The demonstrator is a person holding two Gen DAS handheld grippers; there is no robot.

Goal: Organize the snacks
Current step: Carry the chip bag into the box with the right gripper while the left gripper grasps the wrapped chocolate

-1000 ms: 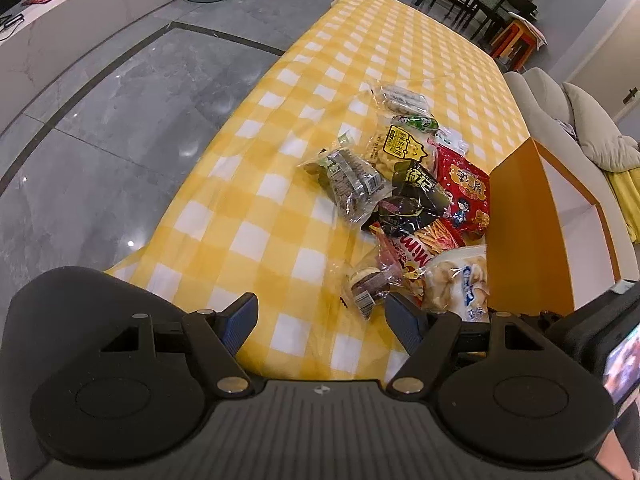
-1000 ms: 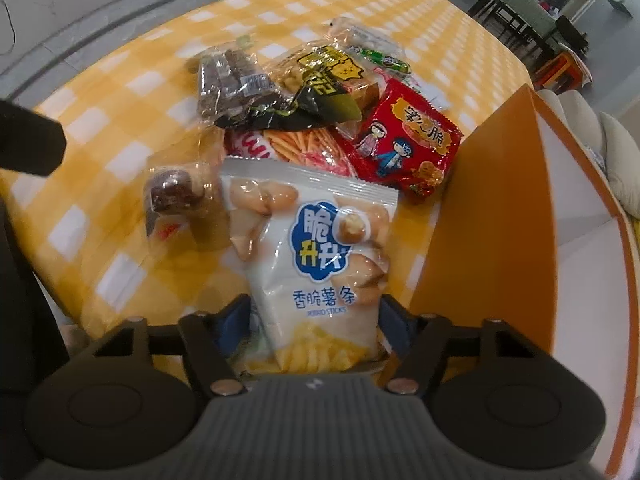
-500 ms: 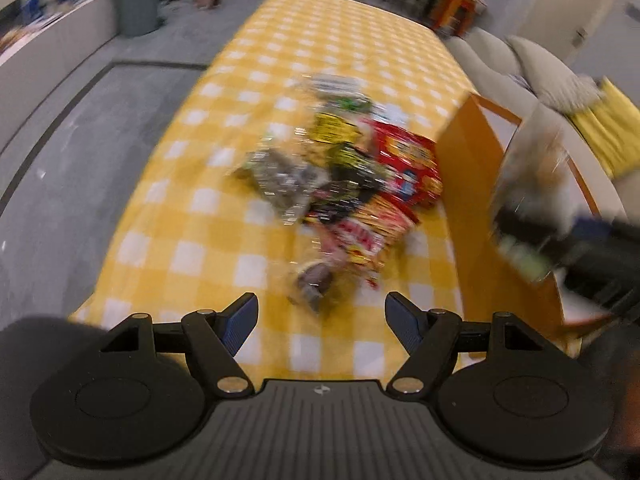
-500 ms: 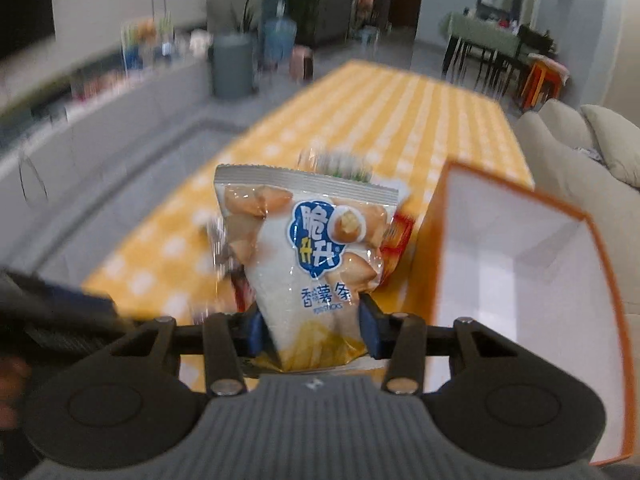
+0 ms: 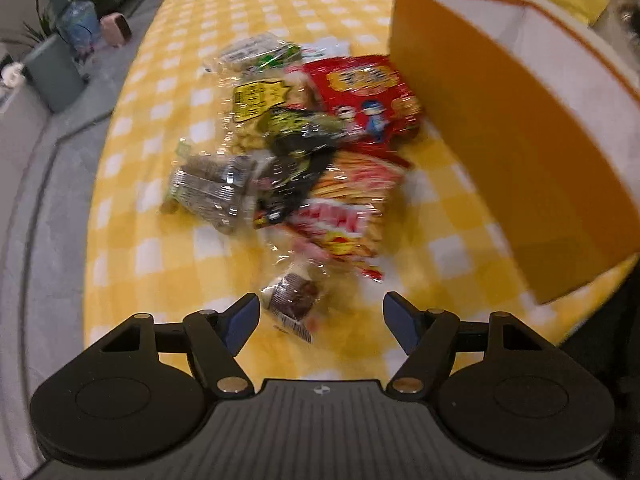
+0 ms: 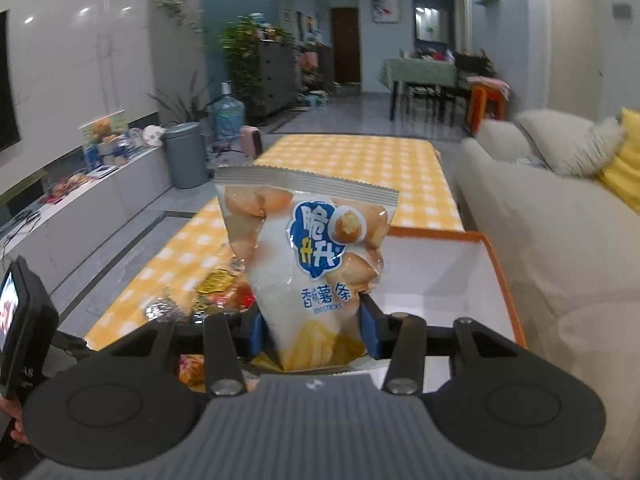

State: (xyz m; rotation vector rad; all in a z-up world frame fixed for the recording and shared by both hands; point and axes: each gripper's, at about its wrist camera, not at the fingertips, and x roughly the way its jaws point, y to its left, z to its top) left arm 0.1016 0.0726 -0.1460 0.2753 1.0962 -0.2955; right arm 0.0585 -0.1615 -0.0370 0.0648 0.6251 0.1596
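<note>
Right gripper [image 6: 311, 330] jaws: clamping white bag [image 6: 310, 256] | left gripper [image 5: 321, 317] jaws: wide, just narrowing, empty

The snack pile [image 5: 304, 152] crowds the middle of the checked table [image 5: 132, 248]; bare cloth lies open on its left and far beyond it. The orange box [image 5: 500, 140] walls off the right, touching the red packet [image 5: 364, 92]. A narrow strip of cloth stays free between pile and box near the front.
</note>
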